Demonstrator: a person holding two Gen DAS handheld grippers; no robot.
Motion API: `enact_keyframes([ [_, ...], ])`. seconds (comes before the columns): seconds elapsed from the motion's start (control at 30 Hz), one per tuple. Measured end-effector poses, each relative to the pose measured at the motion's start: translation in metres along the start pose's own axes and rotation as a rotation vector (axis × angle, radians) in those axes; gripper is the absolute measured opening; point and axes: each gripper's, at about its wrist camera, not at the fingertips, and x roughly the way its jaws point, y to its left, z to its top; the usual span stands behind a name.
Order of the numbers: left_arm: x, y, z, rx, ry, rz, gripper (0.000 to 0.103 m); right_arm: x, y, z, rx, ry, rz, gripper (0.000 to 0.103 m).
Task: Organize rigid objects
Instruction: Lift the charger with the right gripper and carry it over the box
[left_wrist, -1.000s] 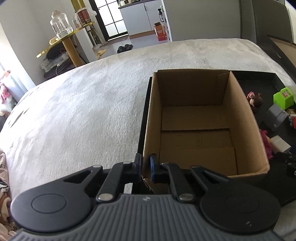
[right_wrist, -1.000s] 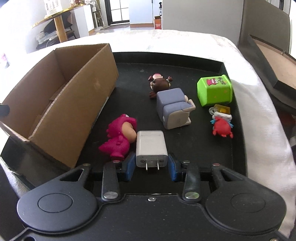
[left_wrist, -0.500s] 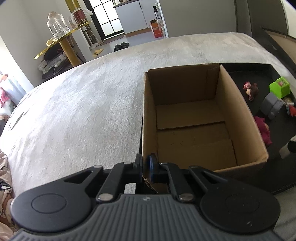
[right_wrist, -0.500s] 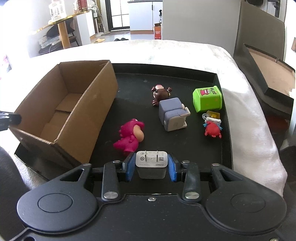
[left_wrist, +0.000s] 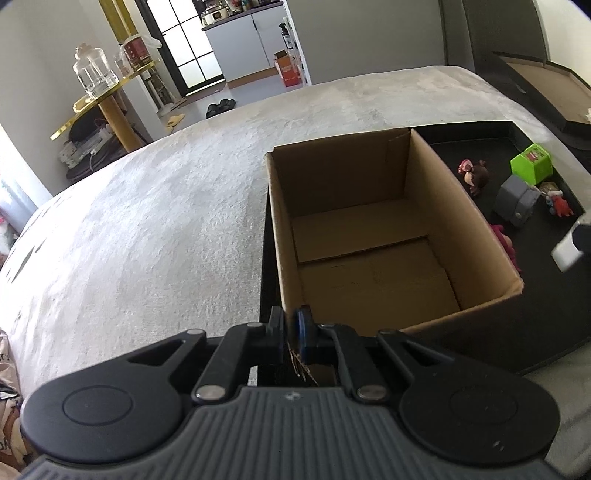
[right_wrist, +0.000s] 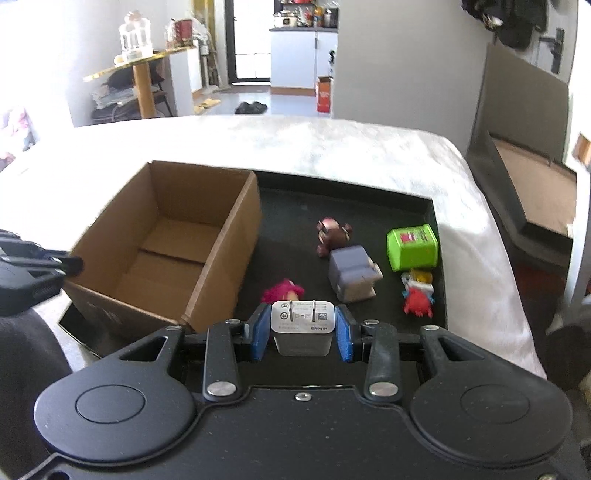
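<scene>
An open, empty cardboard box (left_wrist: 369, 236) (right_wrist: 162, 240) stands on the left part of a black tray (right_wrist: 369, 206). My left gripper (left_wrist: 290, 332) is shut on the box's near wall at its left corner. My right gripper (right_wrist: 302, 328) is shut on a white charger plug (right_wrist: 302, 325), held above the tray right of the box; the plug also shows in the left wrist view (left_wrist: 567, 251). On the tray lie a pink dinosaur toy (right_wrist: 284, 290), a brown figure (right_wrist: 332, 236), a grey block toy (right_wrist: 352, 277), a green cube (right_wrist: 412, 245) and a red crab toy (right_wrist: 417, 295).
The tray sits on a white fuzzy cover (left_wrist: 166, 206). A dark open case (right_wrist: 532, 192) lies off to the right. A gold side table with glass jars (left_wrist: 99, 96) stands far left in the room.
My right gripper closed on the charger plug and lifted it off the tray, rising well above it. My left gripper kept its hold on the box wall.
</scene>
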Motion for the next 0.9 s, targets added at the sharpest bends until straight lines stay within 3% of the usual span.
enact_keyframes([
  [0.9, 0.014, 0.035, -0.001, -0.240, 0.073, 0.035, 0.009, 0.002, 0.078, 0.061, -0.225, -0.064, 0.124, 0.037],
])
